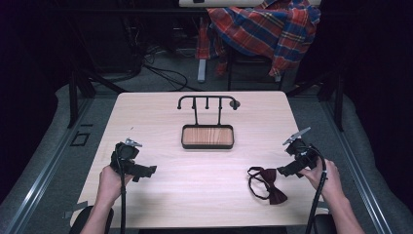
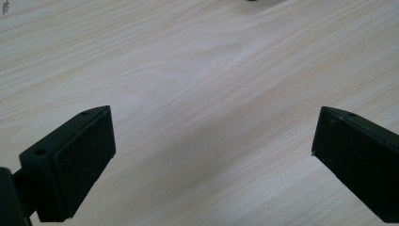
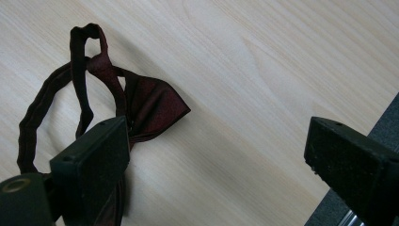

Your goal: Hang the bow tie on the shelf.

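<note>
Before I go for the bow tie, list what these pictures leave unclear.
- Bow tie: in the right gripper view its lower wing is behind the right gripper's near jaw and cut off by the bottom edge.
- Its strap clasp: too small in the high view.
- Stand hooks: thin and dark in the high view; their shape is unclear.
- Left gripper: the high view is too small to show its jaw gap; the left gripper view shows them apart over the bare table.

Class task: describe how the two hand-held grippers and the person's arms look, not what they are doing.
Both the left hand-held gripper and the right hand-held gripper are black, with two flat, block-like jaws, a grey three-cornered plate on top and a trailing black cable. The forearms show no sleeves.
</note>
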A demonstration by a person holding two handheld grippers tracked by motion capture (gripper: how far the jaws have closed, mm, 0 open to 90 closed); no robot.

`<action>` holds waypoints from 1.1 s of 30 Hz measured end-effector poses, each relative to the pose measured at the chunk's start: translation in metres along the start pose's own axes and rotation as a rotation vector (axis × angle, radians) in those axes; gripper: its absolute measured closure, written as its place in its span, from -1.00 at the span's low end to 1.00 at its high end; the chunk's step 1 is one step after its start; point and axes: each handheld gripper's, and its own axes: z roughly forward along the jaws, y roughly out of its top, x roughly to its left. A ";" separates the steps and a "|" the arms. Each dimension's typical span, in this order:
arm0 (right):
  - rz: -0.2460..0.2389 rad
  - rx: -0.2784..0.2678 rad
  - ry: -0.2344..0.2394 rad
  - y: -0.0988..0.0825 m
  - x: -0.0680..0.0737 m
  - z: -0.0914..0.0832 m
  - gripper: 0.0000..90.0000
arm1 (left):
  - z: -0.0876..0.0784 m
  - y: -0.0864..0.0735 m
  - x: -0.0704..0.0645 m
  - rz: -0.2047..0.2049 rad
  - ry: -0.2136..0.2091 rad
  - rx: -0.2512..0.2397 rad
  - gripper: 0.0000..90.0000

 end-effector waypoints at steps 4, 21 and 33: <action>-0.011 0.008 0.015 0.001 0.001 0.001 -0.85 | 0.000 0.000 0.000 0.002 0.001 -0.005 -1.00; -0.128 -0.042 0.057 0.013 0.017 0.005 -0.81 | 0.001 0.001 -0.001 0.001 -0.018 -0.019 -1.00; -0.211 -0.006 0.054 0.027 0.036 0.021 -0.77 | 0.001 0.002 -0.002 0.005 -0.025 -0.018 -1.00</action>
